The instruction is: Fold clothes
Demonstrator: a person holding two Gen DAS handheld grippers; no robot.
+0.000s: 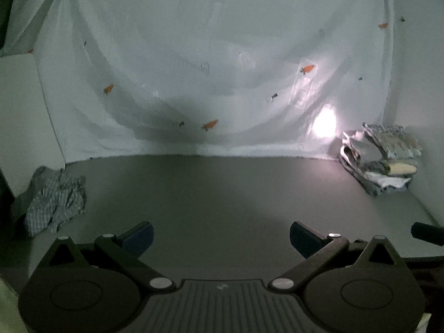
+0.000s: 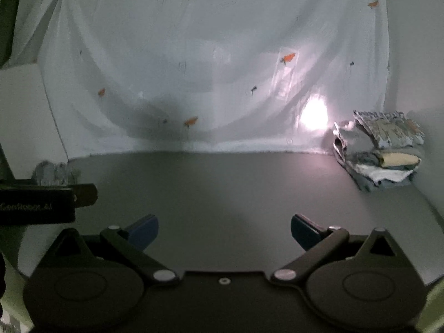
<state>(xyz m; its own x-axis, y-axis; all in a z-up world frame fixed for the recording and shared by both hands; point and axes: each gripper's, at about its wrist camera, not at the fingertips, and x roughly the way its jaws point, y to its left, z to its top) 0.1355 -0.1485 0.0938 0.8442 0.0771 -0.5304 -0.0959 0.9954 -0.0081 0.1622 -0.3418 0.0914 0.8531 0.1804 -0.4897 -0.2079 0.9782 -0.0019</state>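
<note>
Crumpled grey checked cotton garment (image 1: 52, 201) seen at far left of dark grey table (image 1: 222, 194). 2 grippers, left gripper (image 1: 221, 234) and right gripper (image 2: 224, 229), held spread, empty. Fabric judged soft, light; edge pinch advised.

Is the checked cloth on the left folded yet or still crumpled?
Crumpled. The grey checked cloth lies in a loose, wrinkled heap at the table's left edge, unlike the neat stack of folded clothes at right.
</note>
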